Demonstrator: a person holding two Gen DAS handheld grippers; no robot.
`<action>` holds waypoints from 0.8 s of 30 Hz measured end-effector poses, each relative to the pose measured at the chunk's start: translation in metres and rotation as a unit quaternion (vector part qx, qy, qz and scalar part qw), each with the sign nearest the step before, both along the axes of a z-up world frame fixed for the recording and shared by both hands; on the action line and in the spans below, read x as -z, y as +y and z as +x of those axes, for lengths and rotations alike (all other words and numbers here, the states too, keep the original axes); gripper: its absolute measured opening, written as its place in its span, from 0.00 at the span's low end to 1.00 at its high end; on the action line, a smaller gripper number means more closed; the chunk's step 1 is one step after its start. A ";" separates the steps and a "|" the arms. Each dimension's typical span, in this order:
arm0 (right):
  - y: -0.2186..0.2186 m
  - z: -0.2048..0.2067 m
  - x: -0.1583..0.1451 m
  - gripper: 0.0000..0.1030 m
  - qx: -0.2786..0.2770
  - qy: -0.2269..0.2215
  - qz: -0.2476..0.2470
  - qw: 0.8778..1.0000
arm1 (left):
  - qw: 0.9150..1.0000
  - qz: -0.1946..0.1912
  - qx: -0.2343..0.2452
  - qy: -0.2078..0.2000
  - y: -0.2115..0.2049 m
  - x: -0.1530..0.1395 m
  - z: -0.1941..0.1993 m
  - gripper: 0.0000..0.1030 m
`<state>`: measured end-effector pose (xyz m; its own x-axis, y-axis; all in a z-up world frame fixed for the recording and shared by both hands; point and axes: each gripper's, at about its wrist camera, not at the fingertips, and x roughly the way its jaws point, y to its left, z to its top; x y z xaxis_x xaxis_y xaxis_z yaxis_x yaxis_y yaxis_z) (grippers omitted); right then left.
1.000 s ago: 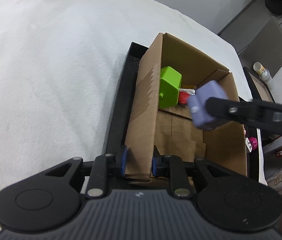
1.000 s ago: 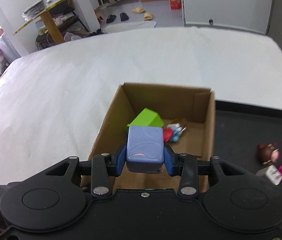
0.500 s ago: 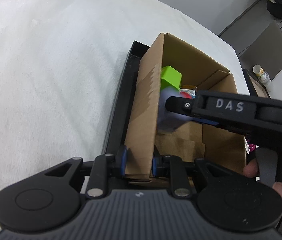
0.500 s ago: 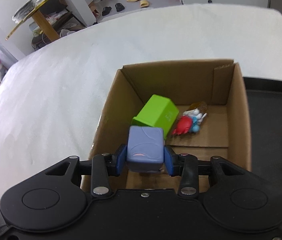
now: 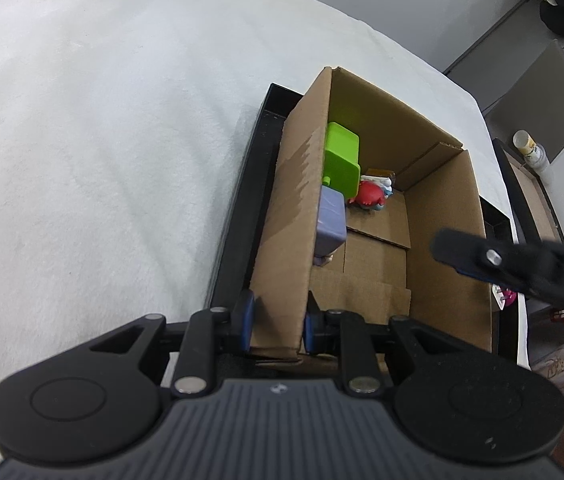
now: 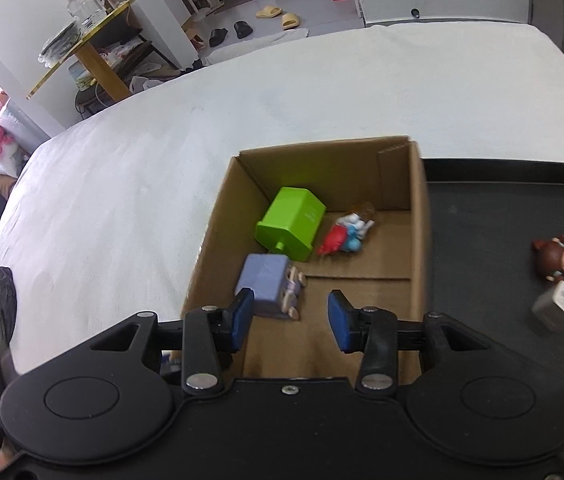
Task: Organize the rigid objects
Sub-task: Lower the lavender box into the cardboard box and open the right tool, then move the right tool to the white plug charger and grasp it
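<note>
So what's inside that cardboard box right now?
In the cardboard box lie a green block, a purple block toy and a small red-and-blue figure. The near floor is hidden behind the right gripper.

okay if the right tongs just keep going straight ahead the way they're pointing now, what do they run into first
Probably the cardboard box: the open right tongs point down into it, so its bare floor comes first. The purple block toy lies just left of that line, by the left pad, and might get clipped. Depth is hard to judge.
</note>
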<state>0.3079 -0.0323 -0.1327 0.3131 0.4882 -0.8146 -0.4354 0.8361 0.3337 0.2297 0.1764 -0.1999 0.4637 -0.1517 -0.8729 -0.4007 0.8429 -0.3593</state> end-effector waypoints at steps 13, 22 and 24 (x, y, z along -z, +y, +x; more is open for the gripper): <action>-0.052 -0.009 -0.025 0.50 0.013 -0.024 0.004 1.000 | 1.000 0.027 -0.005 -0.008 0.000 -0.014 0.010 0.22; -0.107 -0.011 -0.026 0.55 0.050 -0.035 -0.011 0.998 | 0.999 0.039 -0.011 -0.003 -0.004 -0.012 0.017 0.21; -0.117 -0.010 -0.024 0.55 0.057 -0.036 -0.015 0.998 | 0.999 0.035 -0.014 -0.001 -0.004 -0.012 0.017 0.20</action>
